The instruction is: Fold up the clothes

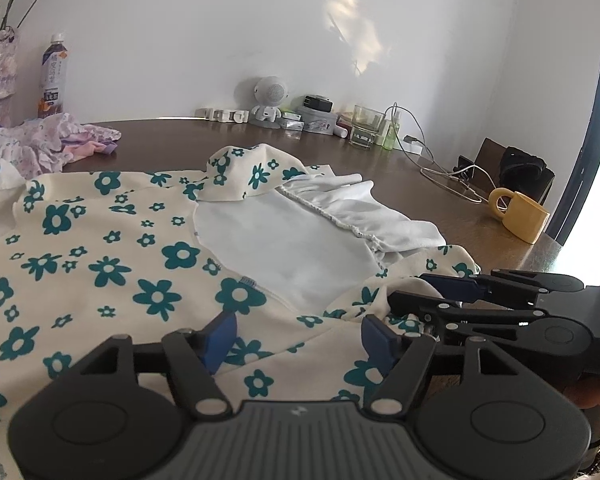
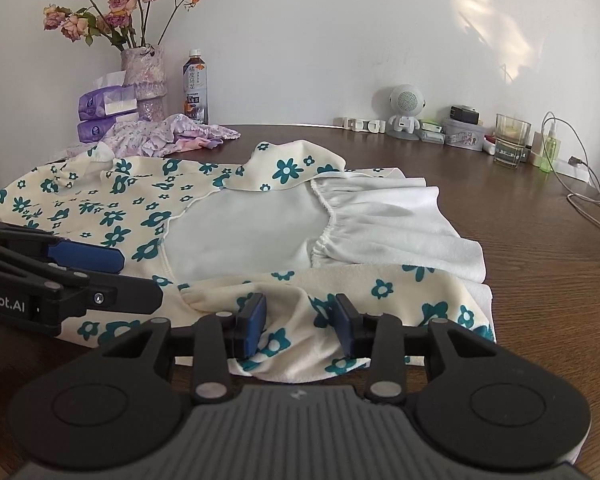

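Observation:
A cream garment with teal flowers (image 1: 112, 264) (image 2: 112, 216) lies spread on the brown table (image 2: 540, 280), its white lining (image 2: 252, 232) turned up in the middle. My left gripper (image 1: 300, 340) is open and hovers low over the near hem; in the right wrist view the left gripper (image 2: 140, 280) comes in from the left above the fabric. The right gripper (image 2: 300, 328) is open less wide, with a raised fold of the near hem between its blue pads (image 2: 254, 326). In the left wrist view the right gripper (image 1: 406, 289) lies at the garment's right corner.
A crumpled purple garment (image 2: 172, 136) lies at the back left by tissue packs (image 2: 104, 112), a vase of roses (image 2: 146, 76) and a bottle (image 2: 196, 88). Along the wall stand a white robot speaker (image 2: 406, 112), a glass (image 2: 510, 144), a spray bottle (image 2: 550, 148) and cables (image 2: 588, 196). A yellow mug (image 1: 520, 216) sits at the right.

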Tool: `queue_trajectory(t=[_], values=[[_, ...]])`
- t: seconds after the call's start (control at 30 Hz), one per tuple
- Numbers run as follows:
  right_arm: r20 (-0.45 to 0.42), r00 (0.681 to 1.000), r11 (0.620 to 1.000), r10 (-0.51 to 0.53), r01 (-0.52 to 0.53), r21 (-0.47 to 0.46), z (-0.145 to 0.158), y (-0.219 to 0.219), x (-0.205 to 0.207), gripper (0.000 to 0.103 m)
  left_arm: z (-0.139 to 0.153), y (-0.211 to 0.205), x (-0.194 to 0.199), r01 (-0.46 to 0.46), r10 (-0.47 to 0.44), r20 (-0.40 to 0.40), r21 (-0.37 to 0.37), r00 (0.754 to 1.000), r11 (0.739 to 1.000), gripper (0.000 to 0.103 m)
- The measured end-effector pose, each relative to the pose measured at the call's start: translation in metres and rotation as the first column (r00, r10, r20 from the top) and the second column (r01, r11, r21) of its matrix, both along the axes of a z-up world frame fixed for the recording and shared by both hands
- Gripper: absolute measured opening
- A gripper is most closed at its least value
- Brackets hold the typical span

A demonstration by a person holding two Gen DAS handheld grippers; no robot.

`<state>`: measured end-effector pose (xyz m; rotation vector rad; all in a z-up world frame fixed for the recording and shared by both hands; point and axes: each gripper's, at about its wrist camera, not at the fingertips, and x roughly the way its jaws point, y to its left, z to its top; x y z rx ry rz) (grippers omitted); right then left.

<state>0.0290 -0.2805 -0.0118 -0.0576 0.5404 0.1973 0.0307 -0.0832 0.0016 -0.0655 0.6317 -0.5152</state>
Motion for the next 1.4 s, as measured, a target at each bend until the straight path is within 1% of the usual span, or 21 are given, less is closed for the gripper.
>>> queue_trajectory(t=[0.3, 0.43, 0.5, 0.67, 0.8, 1.0, 1.4], values=[[0.005, 1.0, 1.0, -0.001, 0.0, 0.018, -0.001, -0.002, -0.001, 0.038, -0.002, 0.004, -0.006, -0.004, 0.005, 0.013, -0.029, 1.0, 1.0, 0.07], [0.007, 1.0, 1.0, -0.002, 0.002, 0.021, -0.001, -0.001, -0.001, 0.038, -0.003, 0.009, -0.018, -0.022, 0.022, 0.044, -0.014, 0.999, 1.0, 0.071], [0.007, 1.0, 1.0, -0.001, 0.001, 0.022, -0.001, -0.001, -0.001, 0.038, -0.003, 0.013, -0.022, -0.028, 0.029, 0.044, -0.023, 0.999, 0.999, 0.078], [0.008, 1.0, 0.999, 0.004, -0.004, 0.034, -0.001, -0.003, -0.001, 0.04, -0.004, 0.024, -0.018, -0.045, 0.048, 0.031, -0.084, 0.998, 0.995, 0.081], [0.008, 1.0, 0.999, 0.003, -0.003, 0.04, -0.001, -0.003, -0.001, 0.041, -0.004, 0.023, -0.016, -0.037, 0.039, 0.029, -0.094, 0.999, 0.995, 0.085], [0.007, 1.0, 0.999, -0.008, 0.008, 0.054, -0.001, -0.003, -0.002, 0.044, -0.005, 0.024, -0.018, -0.037, 0.04, 0.032, -0.103, 0.999, 0.994, 0.086], [0.006, 1.0, 0.999, -0.013, 0.013, 0.051, -0.002, -0.003, -0.001, 0.047, -0.005, 0.023, -0.018, -0.026, 0.029, 0.031, -0.108, 0.999, 0.994, 0.09]])
